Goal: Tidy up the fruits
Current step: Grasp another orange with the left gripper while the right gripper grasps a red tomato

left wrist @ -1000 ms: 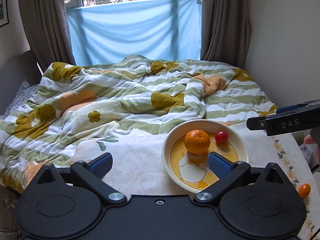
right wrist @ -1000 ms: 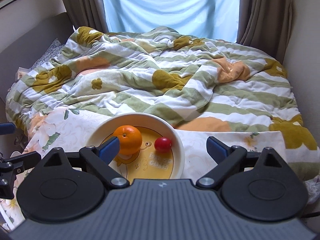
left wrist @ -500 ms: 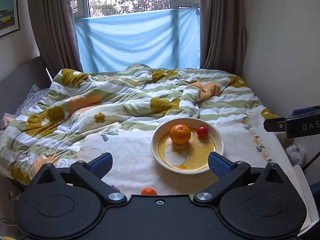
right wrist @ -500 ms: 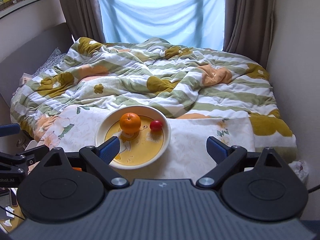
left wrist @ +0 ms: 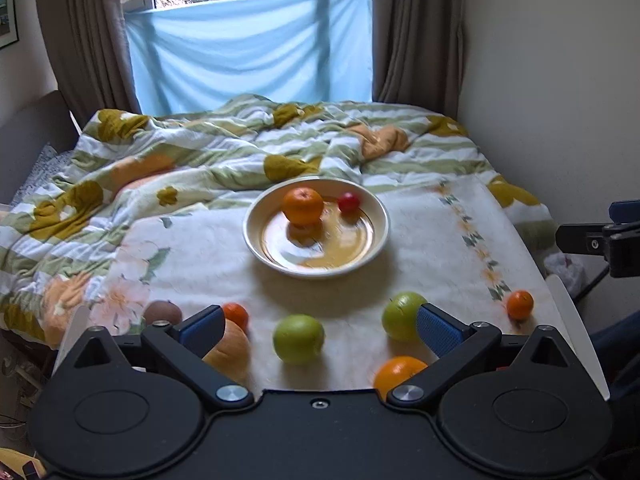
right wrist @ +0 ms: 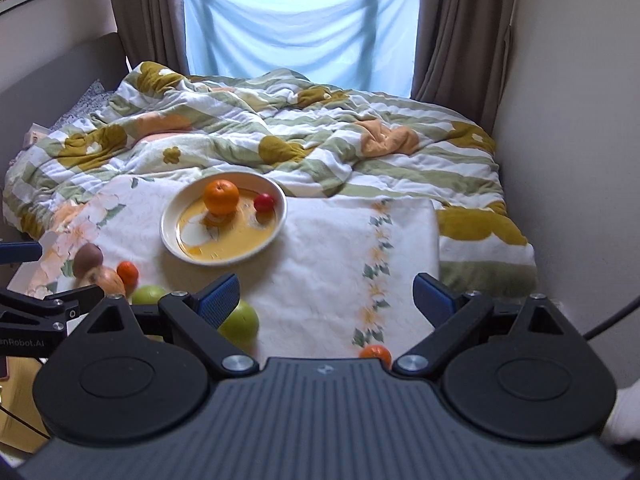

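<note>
Two fruits sit in the plate point(left wrist: 251, 236): one orange point(left wrist: 303, 205), one small red fruit point(left wrist: 348, 202) just beside it. Nearer me than the plate, on the tabletop point(left wrist: 440, 240): two green apples point(left wrist: 298, 338) point(left wrist: 401, 315), another orange point(left wrist: 396, 372), two mandarins point(left wrist: 236, 314) point(left wrist: 520, 304), one brown fruit point(left wrist: 162, 312). My left hand-held gripper point(left wrist: 318, 326) is spread wide, holding nothing. My right hand-held gripper point(right wrist: 326, 296) likewise gapes, holding nothing.

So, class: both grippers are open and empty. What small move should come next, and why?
Probably lower the open left gripper onto the nearest green apple: it lies loose on the cloth, almost between the fingers, while the plate has room.
</note>
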Demonstrator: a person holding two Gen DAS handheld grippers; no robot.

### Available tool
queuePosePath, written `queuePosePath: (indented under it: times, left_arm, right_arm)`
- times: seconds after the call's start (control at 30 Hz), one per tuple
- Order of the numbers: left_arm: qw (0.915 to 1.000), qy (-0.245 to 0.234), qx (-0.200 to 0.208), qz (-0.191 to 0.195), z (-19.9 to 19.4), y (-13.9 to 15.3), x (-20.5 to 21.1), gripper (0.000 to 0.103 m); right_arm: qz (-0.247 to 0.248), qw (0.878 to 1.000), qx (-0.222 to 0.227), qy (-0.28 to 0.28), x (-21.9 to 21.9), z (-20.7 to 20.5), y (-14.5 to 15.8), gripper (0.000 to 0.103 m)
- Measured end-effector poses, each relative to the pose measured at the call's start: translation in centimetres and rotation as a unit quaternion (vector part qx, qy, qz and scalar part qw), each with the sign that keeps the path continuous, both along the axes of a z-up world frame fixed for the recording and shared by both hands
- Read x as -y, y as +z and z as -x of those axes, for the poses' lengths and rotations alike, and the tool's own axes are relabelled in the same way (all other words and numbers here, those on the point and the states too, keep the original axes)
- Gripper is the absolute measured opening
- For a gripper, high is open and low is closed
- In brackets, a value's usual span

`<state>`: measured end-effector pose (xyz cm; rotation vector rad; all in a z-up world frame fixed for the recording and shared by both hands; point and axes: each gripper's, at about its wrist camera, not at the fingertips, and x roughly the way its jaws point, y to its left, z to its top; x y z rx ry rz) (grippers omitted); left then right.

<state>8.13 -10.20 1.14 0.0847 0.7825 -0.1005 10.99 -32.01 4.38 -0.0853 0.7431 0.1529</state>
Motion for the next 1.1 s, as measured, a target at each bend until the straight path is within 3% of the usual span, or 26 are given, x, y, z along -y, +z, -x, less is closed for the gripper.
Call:
queuePosePath:
  times: [0.4,0.67,0.8,0.9,1.0,1.1]
  left_arm:
    - [0.9975,-0.042,-0.056,0.004,0.0,-7.0,2.6,0.103]
    - [0.9946,-0.074,-0.073,0.0,-0.2,-11.0,4.8,0.102]
    - [0.9935,-0.082,-0.079,-0.005,-1.1,-12.7,5.5,0.089]
    - [0.9934,-0.083,-0.078,-0.001,-1.5,-13.3,5.6,0.085]
    - [0.9924,-0.091,-0.081,0.013,-1.9,-13.5,5.3,0.066]
    - [0.9926,-0.087,-0.081,0.023,-1.9,-13.4,5.0,0.065]
  right_arm:
    - [0.016,0.999,-0.037,-0.013,2.7,2.8,-7.4,0.103]
    - [0.013,0.998,-0.051,0.018,3.1,3.8,-12.3,0.103]
    - [0.019,0.998,-0.049,0.041,2.9,3.7,-14.0,0.103]
    - [0.021,0.997,-0.053,0.048,2.8,3.4,-14.9,0.103]
    - [0.024,0.997,-0.054,0.053,2.7,3.1,-15.6,0.103]
    - [0.022,0.996,-0.058,0.059,2.5,2.9,-16.0,0.102]
